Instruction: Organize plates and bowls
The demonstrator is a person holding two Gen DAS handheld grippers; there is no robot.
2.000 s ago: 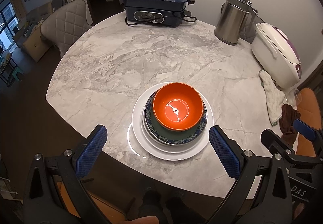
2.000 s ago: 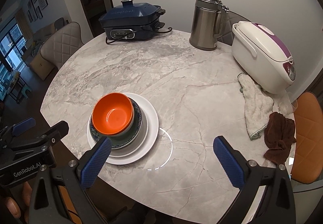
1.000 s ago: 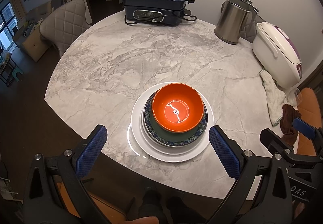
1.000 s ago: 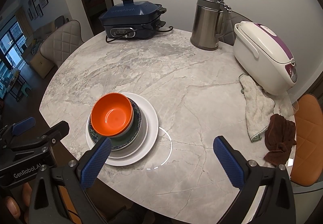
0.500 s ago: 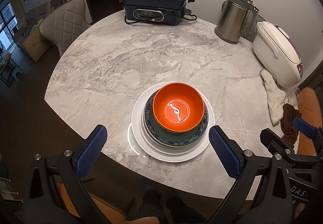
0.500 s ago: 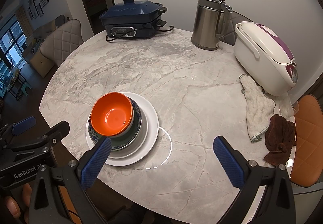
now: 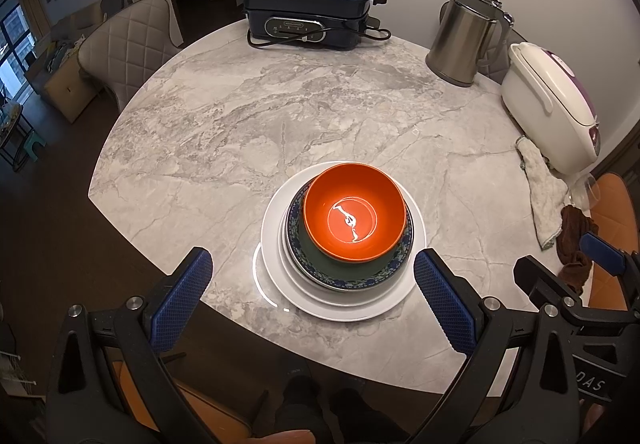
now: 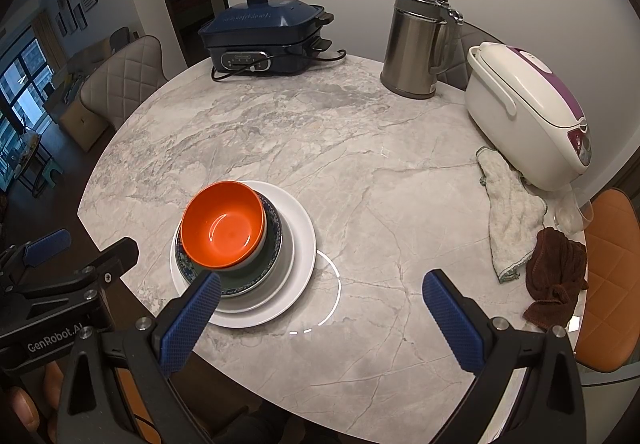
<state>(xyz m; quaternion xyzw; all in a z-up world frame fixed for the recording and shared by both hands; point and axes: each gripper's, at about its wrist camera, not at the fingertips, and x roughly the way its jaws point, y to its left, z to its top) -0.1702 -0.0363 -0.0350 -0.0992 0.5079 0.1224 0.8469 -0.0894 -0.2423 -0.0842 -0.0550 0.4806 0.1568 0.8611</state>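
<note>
An orange bowl (image 7: 352, 218) sits in a dark green bowl with a blue patterned rim (image 7: 348, 278), stacked on a white plate (image 7: 340, 308) near the front edge of the round marble table (image 7: 240, 132). The stack also shows in the right wrist view: orange bowl (image 8: 224, 230), white plate (image 8: 298, 244). My left gripper (image 7: 312, 298) is open and empty, held just in front of the stack. My right gripper (image 8: 322, 318) is open and empty, to the right of the stack.
A blue electric cooker (image 7: 308, 10) stands at the back, a steel kettle (image 7: 464, 38) and a white rice cooker (image 7: 548, 106) at the right. A white cloth (image 8: 508, 212) and a brown cloth (image 8: 556, 278) lie at the right edge. Chairs surround the table.
</note>
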